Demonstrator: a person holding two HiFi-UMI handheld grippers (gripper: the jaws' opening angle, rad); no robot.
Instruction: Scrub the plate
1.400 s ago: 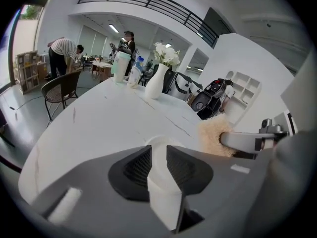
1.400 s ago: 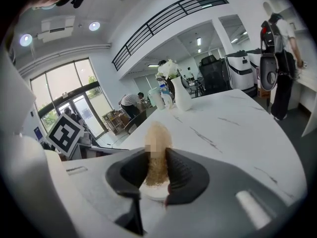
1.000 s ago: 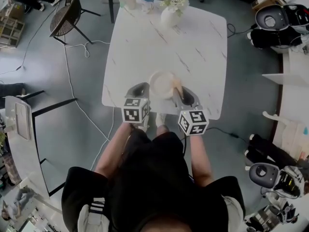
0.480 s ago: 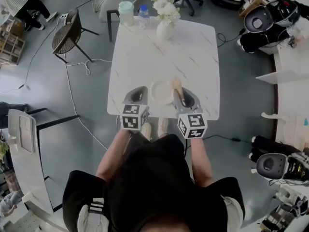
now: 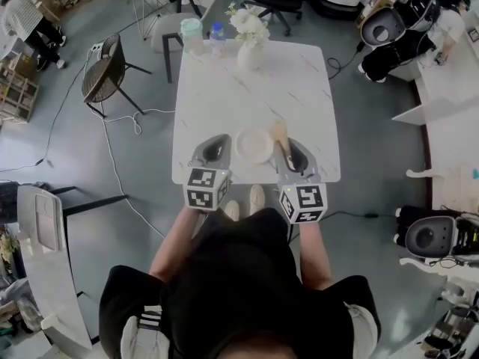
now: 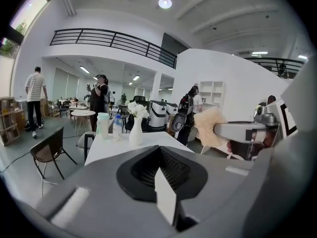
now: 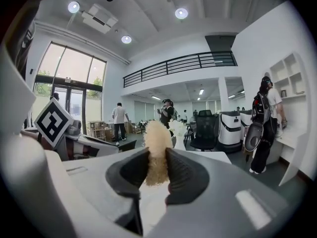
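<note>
Below the head camera stands a white marbled table [image 5: 299, 88], with the person's dark-clothed torso [image 5: 239, 275] cut off at the bottom edge. At the table's near edge lie both grippers.

The left gripper [image 5: 215, 146] sits just left of the plate. Its jaws are drawn together on nothing identifiable, and a thin white sliver low in the gap cannot be made out. The right gripper [image 5: 287, 149] is clamped on a tan fibrous scrubber [image 7: 157, 150].

The plate [image 5: 254, 145] lies flat between the grippers. The scrubber is just beside its right rim, and whether they touch cannot be told.

A vase of white flowers [image 5: 248, 51] and a bottle [image 5: 217, 36] stand at the far edge. The bottle's label is too small to read. The only legible print is the black-and-white square markers on each cube [image 5: 206, 188].
</note>
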